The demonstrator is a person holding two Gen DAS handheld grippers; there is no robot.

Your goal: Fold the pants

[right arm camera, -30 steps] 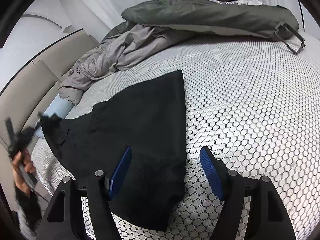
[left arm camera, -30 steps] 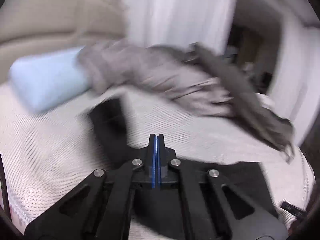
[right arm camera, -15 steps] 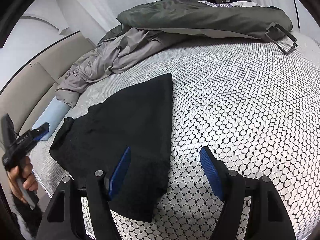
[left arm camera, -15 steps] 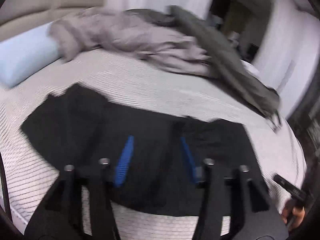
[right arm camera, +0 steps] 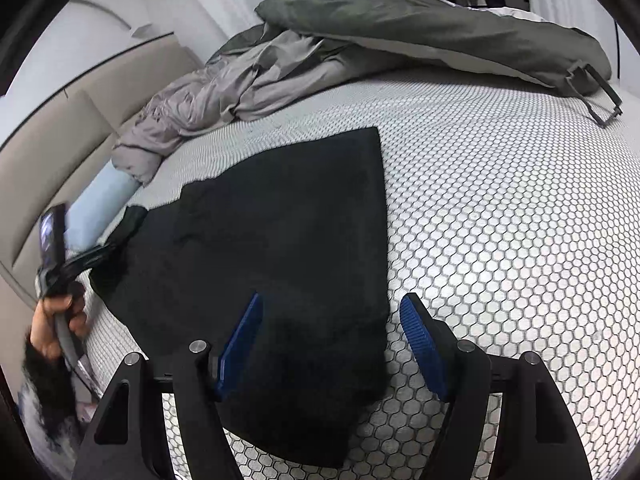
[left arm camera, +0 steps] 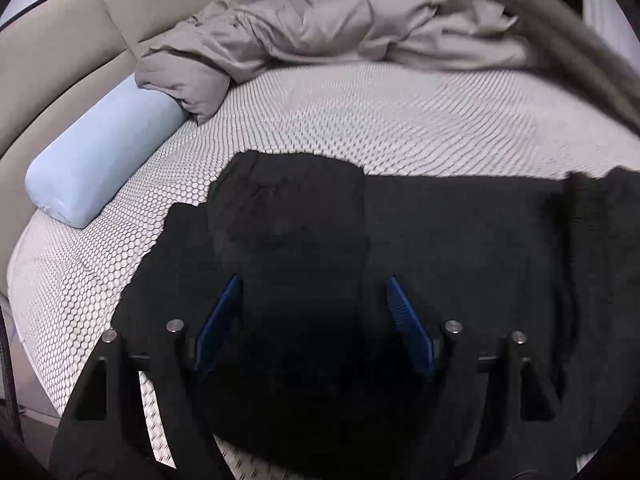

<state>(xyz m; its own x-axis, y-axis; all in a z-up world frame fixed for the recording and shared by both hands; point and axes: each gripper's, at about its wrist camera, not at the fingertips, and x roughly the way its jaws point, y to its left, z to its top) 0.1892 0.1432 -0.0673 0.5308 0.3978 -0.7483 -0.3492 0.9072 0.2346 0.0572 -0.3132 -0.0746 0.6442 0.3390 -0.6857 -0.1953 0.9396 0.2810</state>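
Since a second ago my left gripper has just opened over the black pants, right gripper also gaping empty; soft, limp cloth, so I'd pinch an edge.

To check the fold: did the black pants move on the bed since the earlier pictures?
Yes. In the right wrist view the black pants end, earlier lifted near the blue pillow, now lies flat on the mattress.

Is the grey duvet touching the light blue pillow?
Touching. In the left wrist view the grey duvet's folded corner drapes over the far end of the light blue pillow, hiding it; no gap shows between them.
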